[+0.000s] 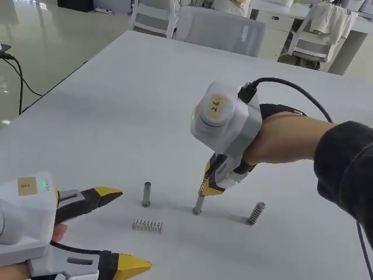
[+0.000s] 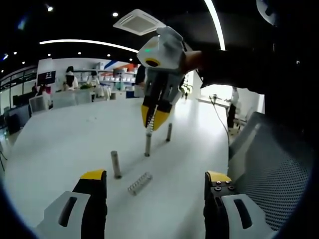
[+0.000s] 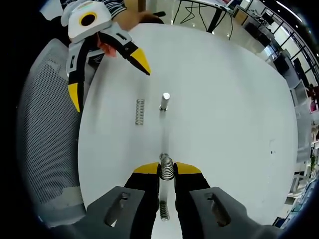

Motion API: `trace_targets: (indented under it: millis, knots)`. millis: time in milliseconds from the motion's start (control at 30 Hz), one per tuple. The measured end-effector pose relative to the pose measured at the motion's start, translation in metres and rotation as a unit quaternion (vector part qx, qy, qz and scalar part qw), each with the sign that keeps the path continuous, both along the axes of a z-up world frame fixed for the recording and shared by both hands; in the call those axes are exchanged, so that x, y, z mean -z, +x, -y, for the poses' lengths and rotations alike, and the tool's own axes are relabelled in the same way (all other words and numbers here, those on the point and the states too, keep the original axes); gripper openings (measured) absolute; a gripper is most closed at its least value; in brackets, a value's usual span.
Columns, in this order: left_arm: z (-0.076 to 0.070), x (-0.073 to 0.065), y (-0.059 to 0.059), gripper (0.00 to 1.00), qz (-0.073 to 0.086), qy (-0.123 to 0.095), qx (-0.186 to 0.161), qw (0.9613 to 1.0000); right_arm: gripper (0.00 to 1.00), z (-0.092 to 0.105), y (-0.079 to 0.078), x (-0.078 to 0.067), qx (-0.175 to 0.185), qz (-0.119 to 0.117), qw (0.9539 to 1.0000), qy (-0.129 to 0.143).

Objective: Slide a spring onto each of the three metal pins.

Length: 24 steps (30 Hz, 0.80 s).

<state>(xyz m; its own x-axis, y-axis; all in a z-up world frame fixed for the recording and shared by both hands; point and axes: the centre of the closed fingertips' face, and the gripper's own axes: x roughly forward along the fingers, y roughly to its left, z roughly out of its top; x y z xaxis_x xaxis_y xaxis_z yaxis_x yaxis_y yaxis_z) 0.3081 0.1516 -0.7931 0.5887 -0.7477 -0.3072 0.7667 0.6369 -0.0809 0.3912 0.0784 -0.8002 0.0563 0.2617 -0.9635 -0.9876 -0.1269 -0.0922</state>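
Note:
Three short metal pins stand in a row on the white table point(image 1: 116, 116). The right pin point(image 1: 255, 213) wears a spring. My right gripper point(image 1: 213, 182) is shut on a second spring point(image 3: 168, 170) and holds it at the top of the middle pin point(image 1: 199, 204). In the left gripper view this gripper point(image 2: 155, 118) hangs over that pin point(image 2: 147, 145). The left pin point(image 1: 146, 194) is bare. A third spring point(image 1: 147, 225) lies flat in front of it. My left gripper point(image 1: 125, 228) is open low at the near left, nothing between its jaws.
Beyond the table's far edge stand a mesh chair point(image 1: 218, 29) and desks. A black cable point(image 1: 291, 90) runs from the right gripper. A chair back point(image 3: 47, 124) sits close beside the table in the right gripper view.

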Motion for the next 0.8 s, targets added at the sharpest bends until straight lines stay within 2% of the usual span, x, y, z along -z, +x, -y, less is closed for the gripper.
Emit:
trace_targets:
  millis: [800]
  knots:
    - [0.001, 0.004, -0.001, 0.75, -0.005, -0.002, 0.003, 1.0000, 0.08, 0.000, -0.002, 0.030, 0.007, -0.013, 0.9997, -0.021]
